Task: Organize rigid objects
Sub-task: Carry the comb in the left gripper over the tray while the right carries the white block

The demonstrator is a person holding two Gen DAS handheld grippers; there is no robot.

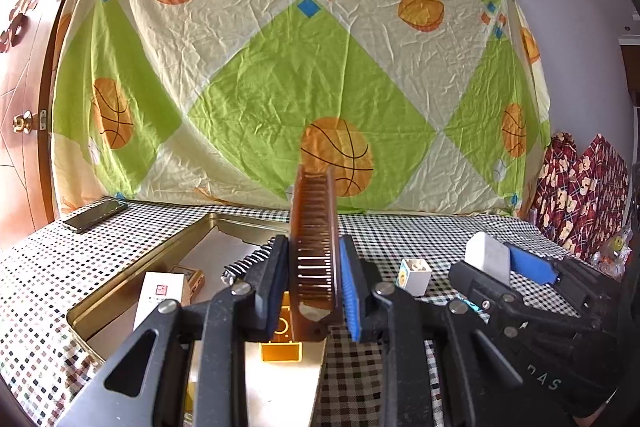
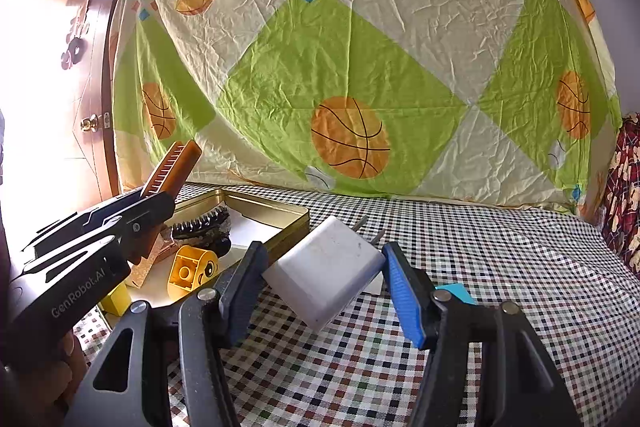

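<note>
My left gripper (image 1: 313, 259) is shut on a brown comb (image 1: 314, 203), which stands upright between the pads above a gold tin tray (image 1: 116, 293). The right wrist view shows the same comb (image 2: 176, 163) sticking up and away from the left gripper (image 2: 158, 201). My right gripper (image 2: 325, 253) is shut on a white charger plug (image 2: 320, 279), tilted, with its metal prongs pointing away. It is held just above the checked tablecloth (image 2: 480, 247), to the right of the tray (image 2: 298, 217). The tray holds a black toothed hair clip (image 2: 202, 227) and a yellow toy block (image 2: 192, 271).
A small white cube with a picture (image 1: 414, 275) stands on the cloth between the grippers. A phone (image 1: 94, 215) lies at the far left. A white box (image 1: 160, 297) sits in the tray. A blue card (image 2: 456, 293) lies under the right finger. A patterned sheet hangs behind the table.
</note>
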